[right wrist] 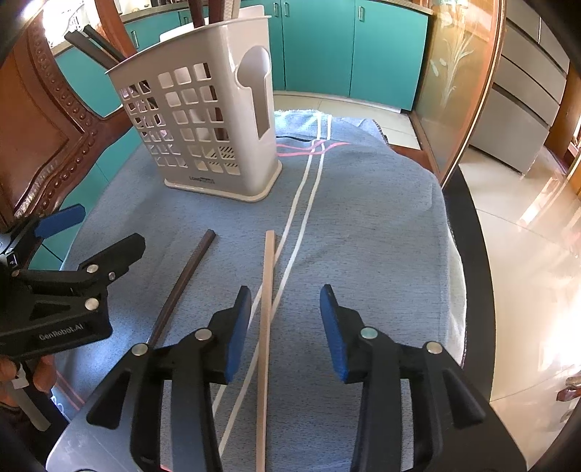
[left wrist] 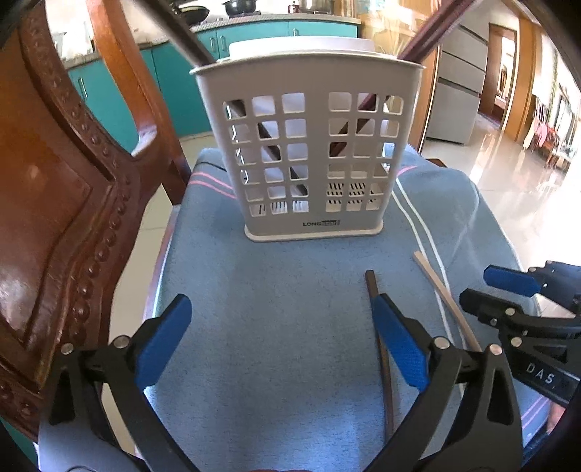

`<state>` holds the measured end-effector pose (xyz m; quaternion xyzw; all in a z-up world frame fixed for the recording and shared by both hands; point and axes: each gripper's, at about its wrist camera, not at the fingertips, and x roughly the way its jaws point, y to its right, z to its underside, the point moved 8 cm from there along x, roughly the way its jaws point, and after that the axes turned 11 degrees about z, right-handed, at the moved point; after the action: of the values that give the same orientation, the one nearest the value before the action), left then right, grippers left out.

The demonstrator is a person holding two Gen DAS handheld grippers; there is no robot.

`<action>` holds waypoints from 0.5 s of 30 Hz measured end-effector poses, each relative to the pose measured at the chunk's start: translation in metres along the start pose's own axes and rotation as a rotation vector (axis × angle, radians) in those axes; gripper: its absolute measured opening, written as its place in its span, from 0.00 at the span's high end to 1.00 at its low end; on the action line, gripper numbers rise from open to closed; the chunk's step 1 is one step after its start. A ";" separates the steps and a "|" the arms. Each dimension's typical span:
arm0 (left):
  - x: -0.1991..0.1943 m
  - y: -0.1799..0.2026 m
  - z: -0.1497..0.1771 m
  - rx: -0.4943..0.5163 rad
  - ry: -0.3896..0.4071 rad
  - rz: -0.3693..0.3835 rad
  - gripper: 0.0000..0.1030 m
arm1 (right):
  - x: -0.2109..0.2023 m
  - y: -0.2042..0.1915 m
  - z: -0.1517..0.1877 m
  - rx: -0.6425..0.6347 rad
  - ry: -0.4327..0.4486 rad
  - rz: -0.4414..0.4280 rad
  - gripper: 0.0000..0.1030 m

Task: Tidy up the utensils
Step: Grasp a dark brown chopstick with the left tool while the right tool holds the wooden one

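In the left wrist view our own right finger [left wrist: 397, 345] covers the middle of the dark chopstick [left wrist: 371, 281], and the utensils in the holder [left wrist: 308, 145] show only in slivers through its grid. In the right wrist view the pale chopstick [right wrist: 267, 308] runs off the bottom edge, and the holder's utensil tops [right wrist: 198, 12] are cropped at the top.

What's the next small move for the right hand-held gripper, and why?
Probably lower the right hand-held gripper and close on the light chopstick. Its jaws are open with the stick lying flat on the towel between them, nearer the left pad. The holder already holds dark sticks.
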<state>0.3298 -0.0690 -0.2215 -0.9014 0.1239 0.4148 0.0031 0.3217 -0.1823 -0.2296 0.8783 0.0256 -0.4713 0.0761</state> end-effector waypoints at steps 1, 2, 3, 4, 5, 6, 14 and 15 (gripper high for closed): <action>0.000 -0.002 0.000 -0.015 -0.003 0.013 0.04 | 0.000 0.001 0.000 0.003 -0.001 0.000 0.61; 0.001 -0.003 0.000 -0.028 -0.003 0.028 0.04 | 0.000 0.001 0.000 0.004 -0.001 -0.001 0.61; 0.001 -0.004 0.000 -0.038 -0.004 0.036 0.04 | 0.000 0.002 0.000 0.005 -0.001 -0.001 0.60; 0.002 -0.004 0.000 -0.048 -0.005 0.043 0.04 | 0.000 0.001 -0.001 0.004 0.000 -0.002 0.60; 0.002 -0.005 0.000 -0.055 -0.009 0.049 0.04 | 0.000 0.001 -0.001 0.004 0.001 -0.002 0.60; 0.003 -0.004 0.001 -0.055 -0.013 0.051 0.04 | 0.000 0.000 -0.001 0.002 0.001 -0.003 0.60; 0.005 0.005 0.002 -0.006 -0.012 0.042 0.04 | 0.000 -0.002 0.000 -0.004 0.001 -0.002 0.57; 0.006 0.005 0.003 -0.001 -0.015 0.038 0.04 | 0.000 -0.002 0.000 -0.003 0.002 -0.002 0.55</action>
<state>0.3307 -0.0750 -0.2273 -0.8957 0.1408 0.4217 -0.0041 0.3214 -0.1801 -0.2296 0.8786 0.0275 -0.4705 0.0770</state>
